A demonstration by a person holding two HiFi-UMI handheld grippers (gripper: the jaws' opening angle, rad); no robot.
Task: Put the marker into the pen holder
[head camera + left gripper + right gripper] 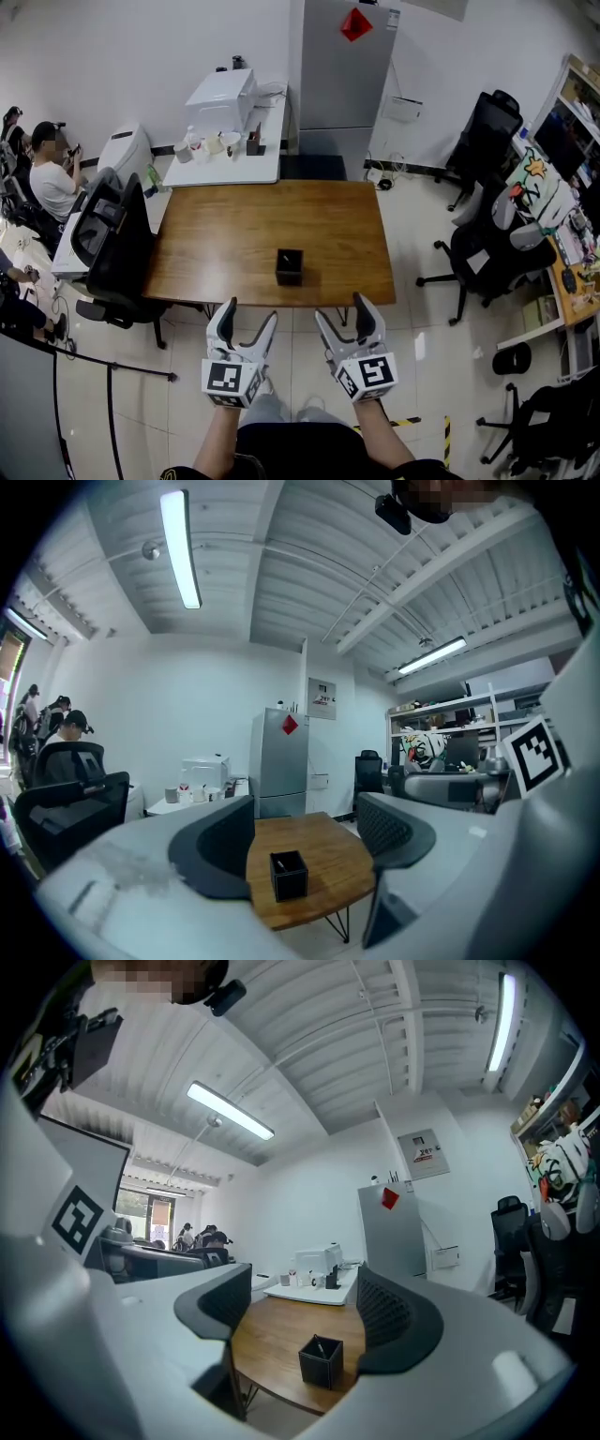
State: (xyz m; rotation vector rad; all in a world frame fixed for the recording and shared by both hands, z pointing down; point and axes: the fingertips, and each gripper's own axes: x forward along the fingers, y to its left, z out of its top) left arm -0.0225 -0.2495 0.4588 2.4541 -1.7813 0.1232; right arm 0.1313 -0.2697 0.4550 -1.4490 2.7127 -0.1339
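Note:
A black square pen holder stands near the front edge of the wooden table. The same pen holder shows between the jaws in the left gripper view, and the pen holder in the right gripper view has a thin marker leaning inside it. My left gripper and right gripper hang side by side in front of the table, off its edge. Both are open and hold nothing.
A black office chair stands at the table's left side, more chairs at the right. A white side table with a printer and cups lies behind, beside a grey fridge. People sit at far left.

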